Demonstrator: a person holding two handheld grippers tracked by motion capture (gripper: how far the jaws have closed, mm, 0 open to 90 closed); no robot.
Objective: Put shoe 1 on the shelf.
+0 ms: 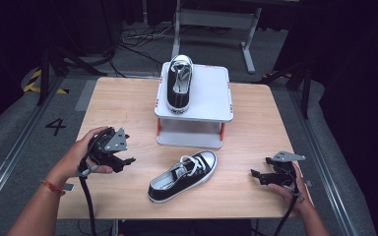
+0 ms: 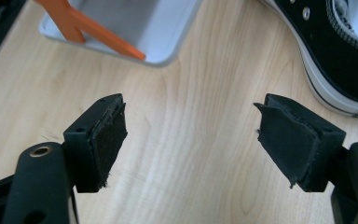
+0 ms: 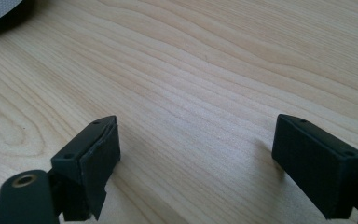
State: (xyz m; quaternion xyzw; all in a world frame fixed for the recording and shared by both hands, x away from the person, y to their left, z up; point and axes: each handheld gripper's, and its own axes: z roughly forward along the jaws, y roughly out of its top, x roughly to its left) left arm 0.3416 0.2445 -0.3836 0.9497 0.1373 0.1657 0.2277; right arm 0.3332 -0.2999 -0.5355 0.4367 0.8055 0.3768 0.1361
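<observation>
Both sets of jaws are spread and empty above the surface (image 1: 128,105). The left gripper (image 2: 189,140) has a shoe (image 1: 183,175) just beyond its right jaw; the right gripper (image 3: 196,161) faces bare wood. Likely next: pinch the shoe's collar squarely, matching the shoe (image 1: 179,81) on the stand (image 1: 211,93).

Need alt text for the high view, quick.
One black sneaker lies on the wooden table, between the open left gripper and right gripper. Its mate stands on a white raised stand behind.
</observation>
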